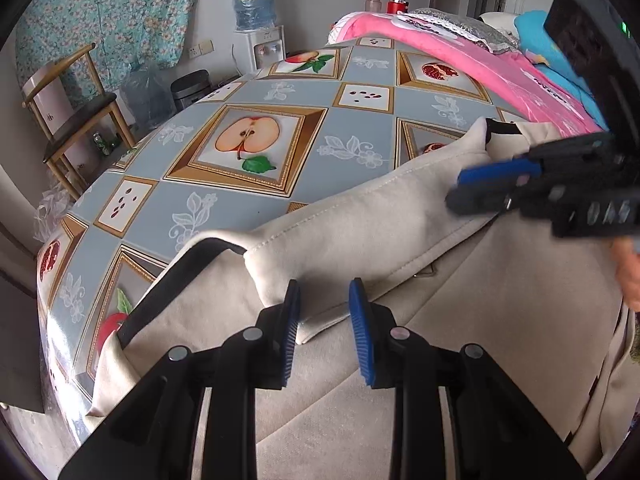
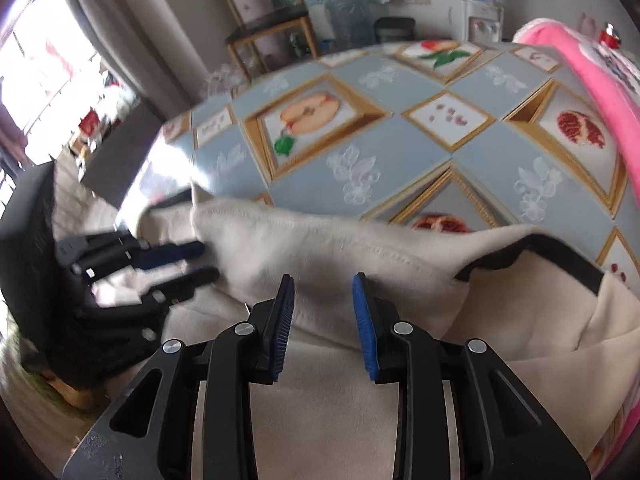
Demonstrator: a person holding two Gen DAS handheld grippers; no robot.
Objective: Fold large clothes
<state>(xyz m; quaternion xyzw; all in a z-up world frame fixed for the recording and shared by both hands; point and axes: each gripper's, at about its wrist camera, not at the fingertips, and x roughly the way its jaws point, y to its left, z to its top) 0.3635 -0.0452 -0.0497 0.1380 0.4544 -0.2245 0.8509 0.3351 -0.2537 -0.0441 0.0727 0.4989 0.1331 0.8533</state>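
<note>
You have the beige coat [image 1: 400, 216] spread over the near edge of the desk [image 1: 280, 184], its fruit-print cover bare beyond, and a thick fold of the cloth is rolled up along the coat's far side, with the black lining [image 1: 176, 280] showing at both ends. That reads as a fold in the making, with one end of the roll for each hand. Your left gripper [image 1: 324, 316] sits low over the left end: its jaws stand partly apart, the fold's edge lies between the blue pads [image 1: 362, 332], and nothing shows them pressing it, so treat it as released. Your right gripper [image 2: 323, 312] is the same over the right end, jaws parted and loose around the cloth. A pink quilt [image 1: 460, 52] lies along the desk's far right edge.
</note>
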